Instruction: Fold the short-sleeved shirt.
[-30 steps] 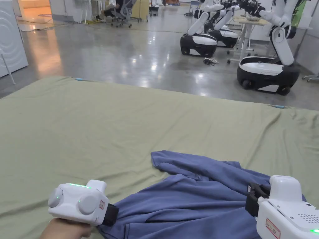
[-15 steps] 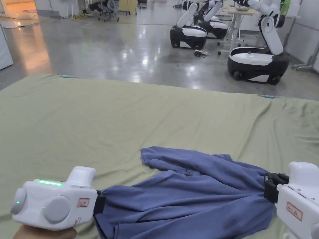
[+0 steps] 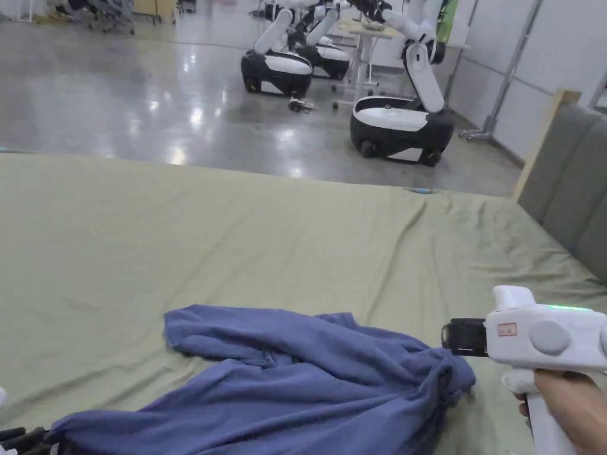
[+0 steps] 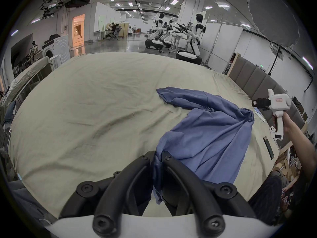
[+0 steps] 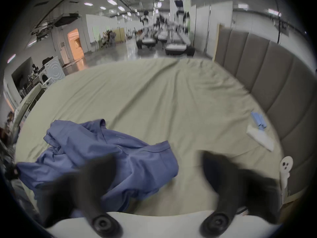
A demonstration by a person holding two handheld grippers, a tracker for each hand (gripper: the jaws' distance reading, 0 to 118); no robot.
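Bedsheet (image 3: pixel 237 237), olive and wrinkled, carries my blue shirt (image 3: pixel 284 391) near its front edge. My left hand-held gripper (image 4: pixel 158 157) pinches the shirt's corner; my right hand-held gripper (image 5: pixel 157 169) hangs wide apart, empty.

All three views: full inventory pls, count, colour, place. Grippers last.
shirt: 1, blue, crumpled on the near part of the sheet
sheet: 1, olive green, spread over the bed
headboard: 1, grey padded panels, along the bed's right side
wheeled robots: at least 3, white and black, on the floor beyond the bed
flat packet: 1, white with blue, on the sheet by the headboard
left gripper: jaws shut on a shirt edge
right gripper: jaws apart, above the shirt's right end
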